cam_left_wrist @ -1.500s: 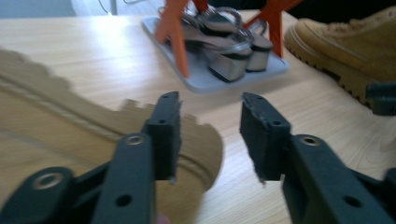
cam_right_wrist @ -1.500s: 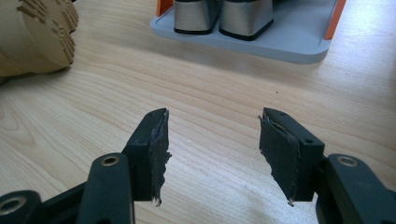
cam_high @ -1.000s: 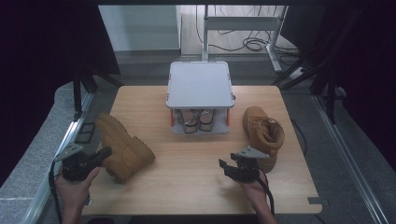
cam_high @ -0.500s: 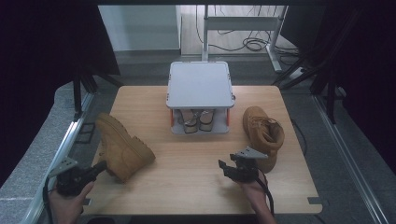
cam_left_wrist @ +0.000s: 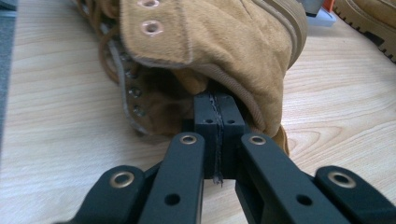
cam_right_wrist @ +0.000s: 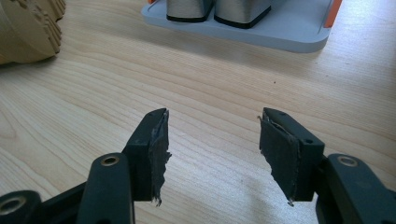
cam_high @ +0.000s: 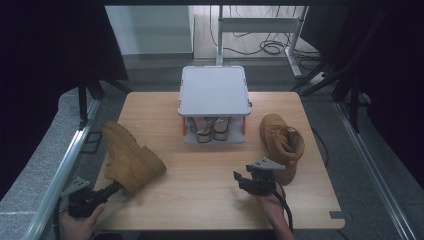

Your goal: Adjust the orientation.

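at seven o'clock on the table (cam_high: 210,195) my left gripper (cam_left_wrist: 215,109) is clamped on the near boot (cam_high: 131,159)'s collar, boot lying sideways. my right gripper (cam_right_wrist: 212,135) gapes empty at five o'clock beside the other boot (cam_high: 282,145); neither boot is on the shoe rack (cam_high: 215,92) yet.

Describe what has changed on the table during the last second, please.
The left tool has drawn back toward the person's near-left corner. It is closed at the collar of the left tan boot, which has turned and slid slightly with it. The right tool stays open and unmoved beside the right tan boot; the grey shoe rack has not moved.
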Tool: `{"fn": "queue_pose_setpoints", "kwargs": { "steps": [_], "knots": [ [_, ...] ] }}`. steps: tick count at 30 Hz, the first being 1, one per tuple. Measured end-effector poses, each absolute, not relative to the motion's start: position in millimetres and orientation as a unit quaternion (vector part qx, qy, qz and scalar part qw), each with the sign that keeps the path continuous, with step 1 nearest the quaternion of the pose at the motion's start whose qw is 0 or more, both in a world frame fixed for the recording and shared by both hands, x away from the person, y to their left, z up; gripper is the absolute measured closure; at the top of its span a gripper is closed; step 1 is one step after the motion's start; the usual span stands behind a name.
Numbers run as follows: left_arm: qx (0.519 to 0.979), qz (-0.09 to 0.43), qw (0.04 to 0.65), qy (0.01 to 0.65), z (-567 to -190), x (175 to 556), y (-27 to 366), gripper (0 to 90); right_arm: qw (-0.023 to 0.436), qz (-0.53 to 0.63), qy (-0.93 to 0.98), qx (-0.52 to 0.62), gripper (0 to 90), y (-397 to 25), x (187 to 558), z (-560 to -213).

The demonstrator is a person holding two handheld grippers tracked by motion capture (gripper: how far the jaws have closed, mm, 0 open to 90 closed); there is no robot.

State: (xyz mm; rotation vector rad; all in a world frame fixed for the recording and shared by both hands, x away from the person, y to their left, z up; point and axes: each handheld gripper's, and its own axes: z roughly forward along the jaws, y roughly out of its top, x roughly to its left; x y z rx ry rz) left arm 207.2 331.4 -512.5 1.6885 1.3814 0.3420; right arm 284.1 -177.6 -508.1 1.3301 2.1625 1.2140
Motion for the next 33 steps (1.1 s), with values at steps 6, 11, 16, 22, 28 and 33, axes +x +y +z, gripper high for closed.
{"fn": "queue_pose_setpoints", "kwargs": {
  "steps": [6, 11, 16, 22, 28, 33],
  "knots": [
    [0.695, 0.135, 0.436, 0.555, -513.7, 214.3, 324.9, 89.5, 0.165, 0.427, 0.755, 0.469, 42.8, -180.7, 283.9, -506.9],
    [0.697, 0.135, 0.435, 0.554, -513.2, 216.5, 325.2, 89.4, 0.165, 0.427, 0.755, 0.470, 42.8, -180.5, 284.1, -507.2],
    [0.697, 0.135, 0.434, 0.554, -512.2, 218.2, 324.2, 89.5, 0.167, 0.426, 0.754, 0.470, 42.8, -179.9, 284.2, -507.9],
    [0.700, 0.136, 0.433, 0.552, -509.3, 221.5, 321.4, 89.6, 0.165, 0.427, 0.754, 0.471, 42.8, -180.6, 284.2, -507.6],
    [0.702, 0.138, 0.436, 0.547, -503.4, 226.6, 317.5, 89.6, 0.167, 0.427, 0.754, 0.471, 42.8, -181.2, 283.8, -507.0],
    [0.702, 0.137, 0.438, 0.544, -498.5, 232.1, 313.8, 89.6, 0.168, 0.427, 0.752, 0.472, 42.8, -182.6, 284.0, -506.9]
  ]
}}
